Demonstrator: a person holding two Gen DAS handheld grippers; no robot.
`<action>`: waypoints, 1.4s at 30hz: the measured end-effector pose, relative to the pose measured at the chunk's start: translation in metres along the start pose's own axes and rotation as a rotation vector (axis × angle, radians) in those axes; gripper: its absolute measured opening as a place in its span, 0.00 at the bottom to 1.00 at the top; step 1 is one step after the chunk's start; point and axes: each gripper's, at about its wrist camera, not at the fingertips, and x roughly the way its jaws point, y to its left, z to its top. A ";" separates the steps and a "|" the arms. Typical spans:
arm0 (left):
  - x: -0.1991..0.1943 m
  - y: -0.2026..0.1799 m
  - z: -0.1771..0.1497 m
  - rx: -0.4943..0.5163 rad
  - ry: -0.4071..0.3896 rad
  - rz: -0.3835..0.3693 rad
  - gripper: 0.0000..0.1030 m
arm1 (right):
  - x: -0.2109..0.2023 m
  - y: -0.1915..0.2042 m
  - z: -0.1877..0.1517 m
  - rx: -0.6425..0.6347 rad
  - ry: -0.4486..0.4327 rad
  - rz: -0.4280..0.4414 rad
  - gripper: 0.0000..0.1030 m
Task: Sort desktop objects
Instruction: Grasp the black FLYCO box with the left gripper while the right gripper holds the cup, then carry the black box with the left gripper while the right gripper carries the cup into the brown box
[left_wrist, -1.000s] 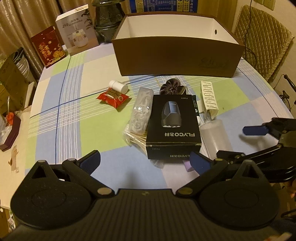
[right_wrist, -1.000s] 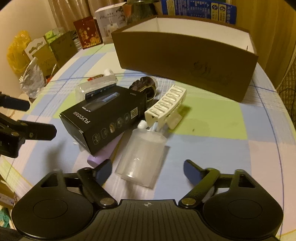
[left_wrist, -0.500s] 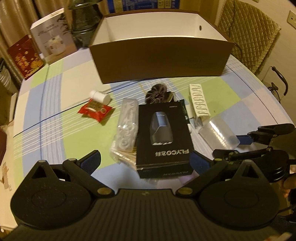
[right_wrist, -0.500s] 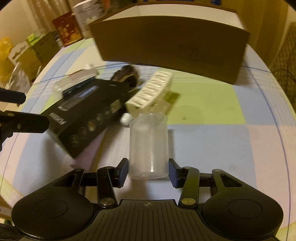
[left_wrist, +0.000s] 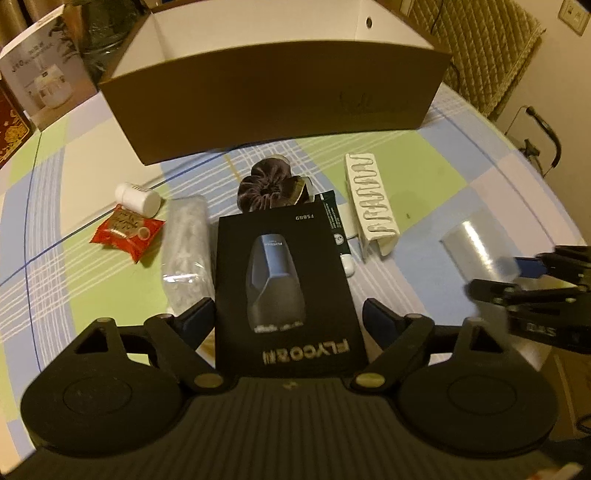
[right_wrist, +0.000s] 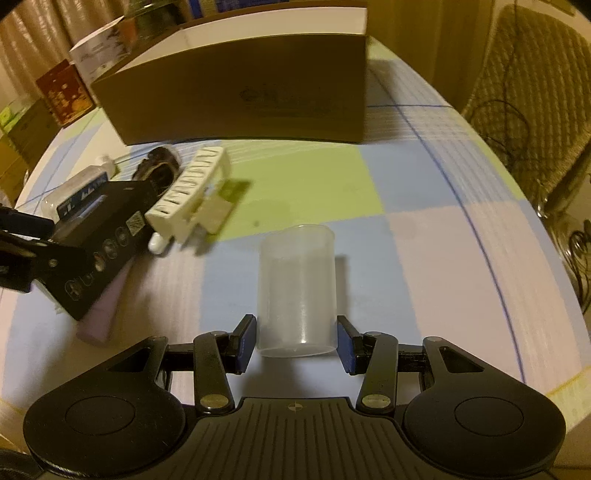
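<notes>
- The black rectangular cardboard box printed with FLYCO lettering (left_wrist: 286, 288) lies flat between the two fingers of the left gripper (left_wrist: 289, 320), its near end reaching back toward the gripper body.
- The left gripper's jaws are spread wider than the box; the left fingertip sits right at the box's edge, though contact cannot be confirmed, while the right fingertip stands a little apart from the opposite edge.
- The translucent plastic cup (right_wrist: 298, 291) sits between the blue pads (right_wrist: 246, 341) of the right gripper (right_wrist: 295, 343), its closed base toward the gripper and its open rim pointing away.
- The right gripper is narrowed around the cup's base, both pads at or just beside its wall; a firm clamp cannot be told, since thin gaps seem to show on each side.
- Ahead of both grippers stands the large brown open cardboard box with white inner walls (left_wrist: 280, 99), on the pastel checked tablecloth (right_wrist: 424, 236).
- Beyond the left gripper's tips, past the black box, lie a dark brown velvet scrunchie (left_wrist: 267, 186) and a white ribbed plastic clip (left_wrist: 371, 201); farther left are a clear plastic packet (left_wrist: 186, 247), a red snack wrapper (left_wrist: 127, 232) and a small white bottle (left_wrist: 136, 194).
</notes>
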 end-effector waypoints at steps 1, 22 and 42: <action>0.004 0.000 0.002 -0.001 0.007 0.002 0.81 | -0.001 -0.001 -0.001 0.003 -0.001 -0.004 0.42; 0.018 0.008 0.000 -0.039 0.004 0.018 0.76 | 0.011 -0.003 0.014 -0.049 -0.021 -0.042 0.48; -0.054 0.035 0.054 -0.061 -0.234 0.033 0.76 | -0.037 0.000 0.114 -0.065 -0.224 0.095 0.47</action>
